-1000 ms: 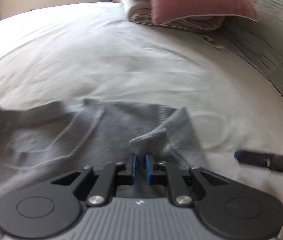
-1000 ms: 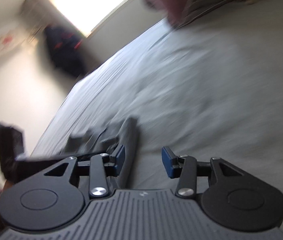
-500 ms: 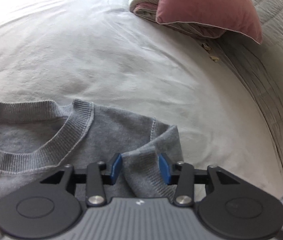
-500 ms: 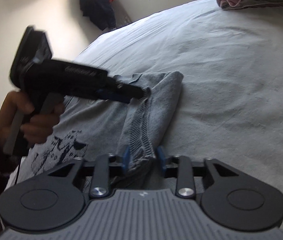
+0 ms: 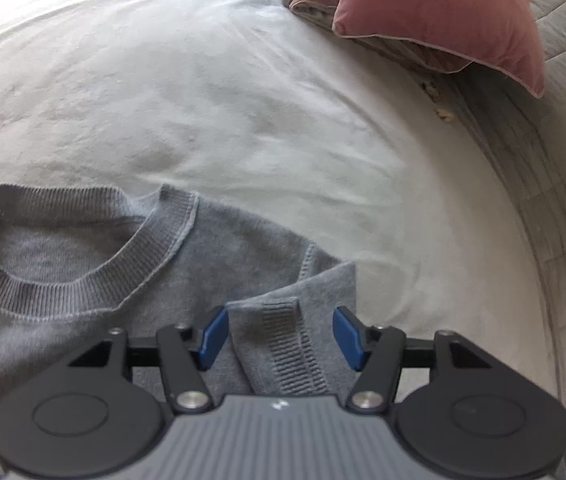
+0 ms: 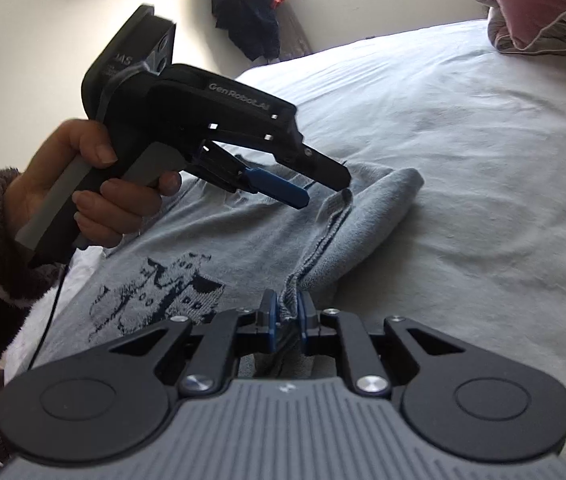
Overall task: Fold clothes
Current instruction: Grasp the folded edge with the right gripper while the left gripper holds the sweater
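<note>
White bed [image 5: 243,92] carries a grey sweater [image 6: 211,248]. "GenRobot.AI" marks the left tool [image 6: 323,188], gripped in a hand [image 6: 83,196], spread wide over the folded sleeve [image 5: 283,344]. Right tool [image 6: 286,312] pinches the sweater's edge.

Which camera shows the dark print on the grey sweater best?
The right wrist view: the dark print lies in plain sight on the grey sweater. The left wrist view shows only the neckline and folded sleeve, not the print.

A wide bed covered by a wrinkled white sheet [image 5: 211,92] is seen; a grey knitted sweater [image 5: 83,264] is spread on it, a pink pillow [image 5: 439,12] lying well beyond the sweater.
</note>
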{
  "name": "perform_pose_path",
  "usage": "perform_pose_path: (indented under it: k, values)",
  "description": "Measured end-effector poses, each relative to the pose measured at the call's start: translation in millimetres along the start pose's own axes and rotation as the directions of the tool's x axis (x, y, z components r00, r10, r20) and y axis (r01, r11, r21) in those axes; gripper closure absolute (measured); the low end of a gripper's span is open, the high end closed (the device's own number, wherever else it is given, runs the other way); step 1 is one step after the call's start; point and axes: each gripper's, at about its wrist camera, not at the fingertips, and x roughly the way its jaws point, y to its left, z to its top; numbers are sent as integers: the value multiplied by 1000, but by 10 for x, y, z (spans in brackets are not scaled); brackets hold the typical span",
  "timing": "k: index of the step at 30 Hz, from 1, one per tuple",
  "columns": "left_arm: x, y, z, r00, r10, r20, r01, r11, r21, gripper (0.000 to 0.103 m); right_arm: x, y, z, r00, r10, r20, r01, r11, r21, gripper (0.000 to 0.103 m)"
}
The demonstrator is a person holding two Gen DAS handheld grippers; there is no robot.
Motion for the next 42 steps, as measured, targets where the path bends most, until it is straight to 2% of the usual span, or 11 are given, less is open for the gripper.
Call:
perform_pose_path:
  k: [4,7,8,13,19,27,29,30,31,33,42]
  values:
    - [24,8,-7,1000,27,-6,-27,1000,-16,52,-18,-4,3,1000,-4,-3,4,1000,-6,86]
    - [43,14,-13,999,47,-11,-48,998,-27,82,-16,-34,-5,1000,-21,-9,21,1000,-5,86]
    - [49,25,-12,999,42,-13,-42,998,-35,97,-20,-48,-10,1000,-28,-11,28,1000,-5,86]
    - [-32,-16,-28,997,-72,15,73,996,-46,98,-135,-92,-43,998,-64,-7,64,998,-24,87]
    - [-114,-400,43,972,-230,41,230,973,6,98,-511,-130,-69,992,-92,88,95,995,-39,89]
    - [144,-1084,49,932,-364,-11,363,928,86,98,-1076,-281,-125,949,-203,243,196,979,50,89]
    - [222,-1210,23,933,-361,-21,361,927,105,98,-1125,-367,-129,936,-241,256,221,970,104,82]
    - [259,-1257,12,935,-355,-23,355,928,115,98,-1106,-414,-134,935,-251,251,227,966,124,74]
    - [296,-1304,1,937,-349,-25,349,929,125,98,-1087,-462,-138,933,-262,246,232,962,144,56]
    - [309,-1308,4,943,-334,-15,333,934,132,98,-1050,-557,-147,930,-283,235,243,952,184,48]
    - [192,-835,80,954,-288,81,284,957,63,98,-652,-691,-123,955,-268,124,240,949,203,48]
